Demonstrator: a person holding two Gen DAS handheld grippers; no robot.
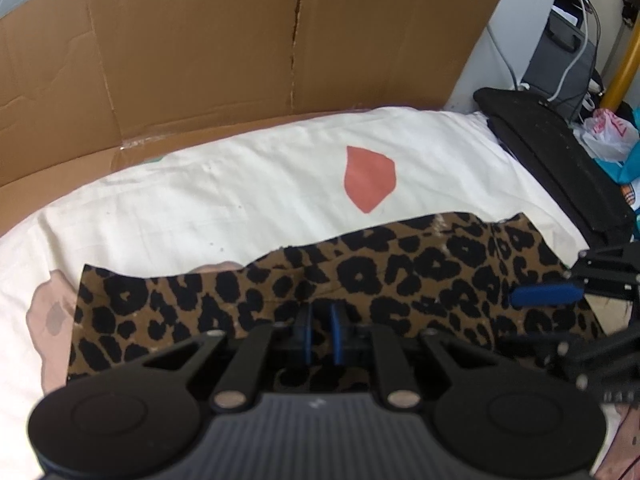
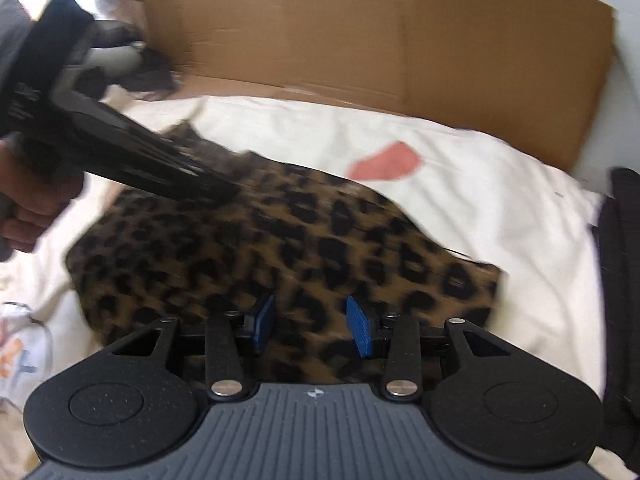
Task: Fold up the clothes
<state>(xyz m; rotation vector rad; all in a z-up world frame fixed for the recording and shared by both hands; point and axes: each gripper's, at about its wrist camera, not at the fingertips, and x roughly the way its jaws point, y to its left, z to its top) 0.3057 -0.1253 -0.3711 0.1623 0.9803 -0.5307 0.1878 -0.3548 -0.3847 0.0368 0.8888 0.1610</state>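
Observation:
A leopard-print cloth [image 1: 400,276] lies flat on the white sheet [image 1: 200,208], which has a red patch. In the left wrist view my left gripper [image 1: 321,332] sits low over the cloth's near edge, its blue pads close together with a pinch of fabric between them. From the right wrist view, that left gripper [image 2: 224,196] reaches down onto the cloth's [image 2: 304,240] far left part. My right gripper [image 2: 312,326] stands open above the cloth's near edge, nothing pressed between its pads. One of its blue fingers [image 1: 544,294] shows at the cloth's right end.
A flattened cardboard box [image 1: 240,52] stands along the back of the sheet. A black bag [image 1: 560,160] lies along the right edge, with a plastic bag [image 1: 608,132], cables and a yellow pole [image 1: 624,60] behind it. A person's hand [image 2: 28,204] holds the left gripper.

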